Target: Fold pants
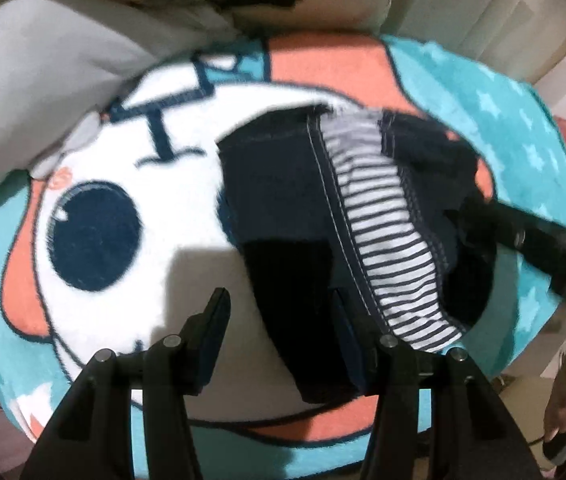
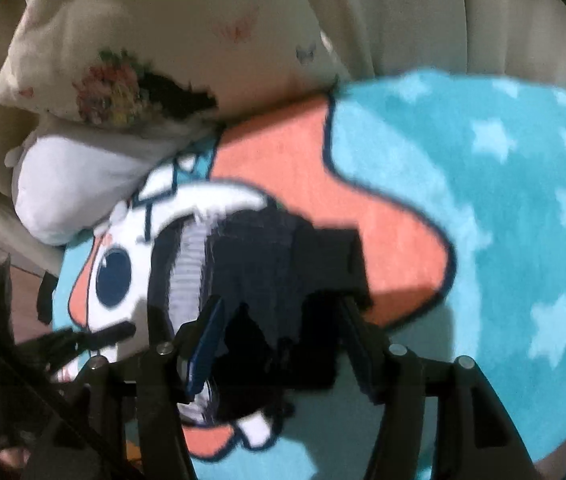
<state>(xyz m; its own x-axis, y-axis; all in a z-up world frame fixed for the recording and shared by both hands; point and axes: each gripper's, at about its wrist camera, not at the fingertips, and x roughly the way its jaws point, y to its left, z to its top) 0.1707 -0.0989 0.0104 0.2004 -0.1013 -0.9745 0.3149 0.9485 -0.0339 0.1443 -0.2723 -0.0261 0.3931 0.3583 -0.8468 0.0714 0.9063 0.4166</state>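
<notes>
Dark navy pants point(image 1: 279, 184) with a striped white lining point(image 1: 387, 232) lie bunched on a cartoon blanket point(image 1: 131, 152). My left gripper point(image 1: 279, 312) is open, its jaws wide apart over the near dark end of the pants, not holding anything. My right gripper point(image 2: 279, 316) is open too, its jaws either side of the pants point(image 2: 259, 264) just ahead. The right gripper also shows in the left wrist view point(image 1: 523, 240), reaching in from the right at the pants' far side. The left gripper's fingers point(image 2: 103, 334) show at the left of the right wrist view.
The blanket point(image 2: 483, 200) is teal with stars, orange and white patches and a big dark eye point(image 1: 95, 236). White and floral pillows point(image 2: 83, 80) lie at the back left. A light wall or curtain rises behind.
</notes>
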